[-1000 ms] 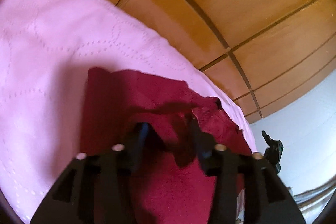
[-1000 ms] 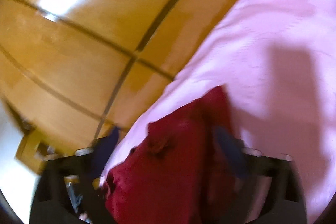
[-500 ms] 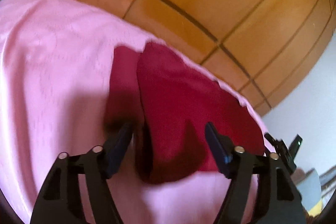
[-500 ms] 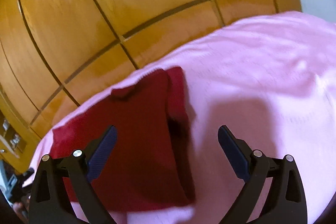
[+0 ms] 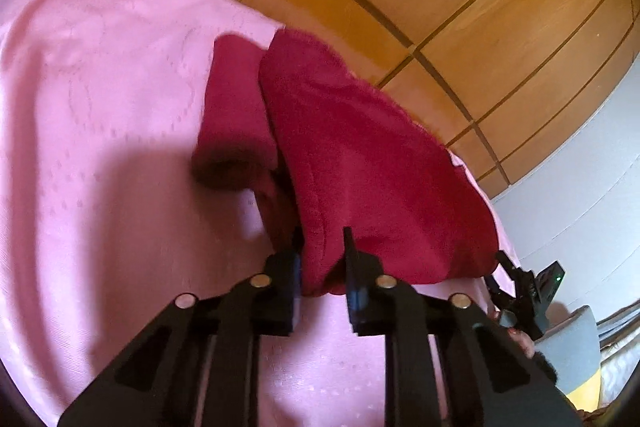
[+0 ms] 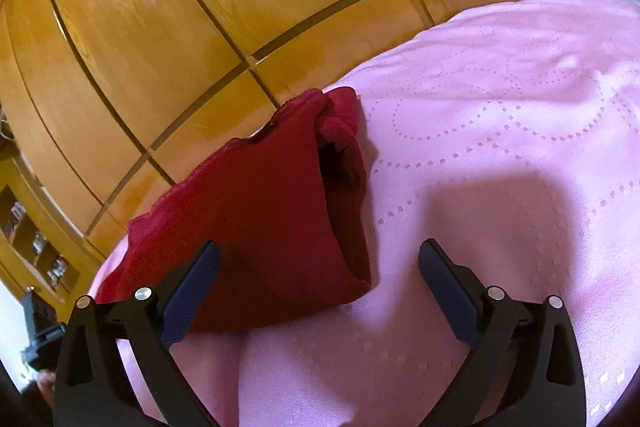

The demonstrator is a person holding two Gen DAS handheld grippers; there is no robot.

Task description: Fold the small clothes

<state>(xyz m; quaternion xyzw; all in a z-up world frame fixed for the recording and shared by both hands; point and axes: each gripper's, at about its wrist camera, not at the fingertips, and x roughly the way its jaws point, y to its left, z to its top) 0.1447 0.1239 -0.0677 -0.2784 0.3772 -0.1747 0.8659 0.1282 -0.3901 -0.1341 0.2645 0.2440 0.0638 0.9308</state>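
At the pink bedspread's (image 5: 100, 115) far edge, the left gripper (image 5: 320, 239) is closing, pinching the red garment's (image 5: 360, 155) near hem. The right gripper (image 6: 320, 255) gapes empty over it.

left gripper (image 5: 320, 247) jaws closing, apparently pinching cloth; right gripper (image 6: 318, 261) spread wide.

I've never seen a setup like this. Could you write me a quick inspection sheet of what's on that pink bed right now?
Surface: pink bedspread with a dotted stitched pattern, lightly wrinkled.
Job's things: one dark red garment, partly folded, lying near the bedspread's far edge.
Clutter: nothing seen on the bedspread.
Grippers: left gripper closing, its jaws nearly together on the garment's near edge; right gripper wide open, nothing held, the garment's corner lying between its fingers.
Cables: nothing seen.
Surroundings: glossy wooden panelled wall behind the bed; shelves off to one side; white wall.
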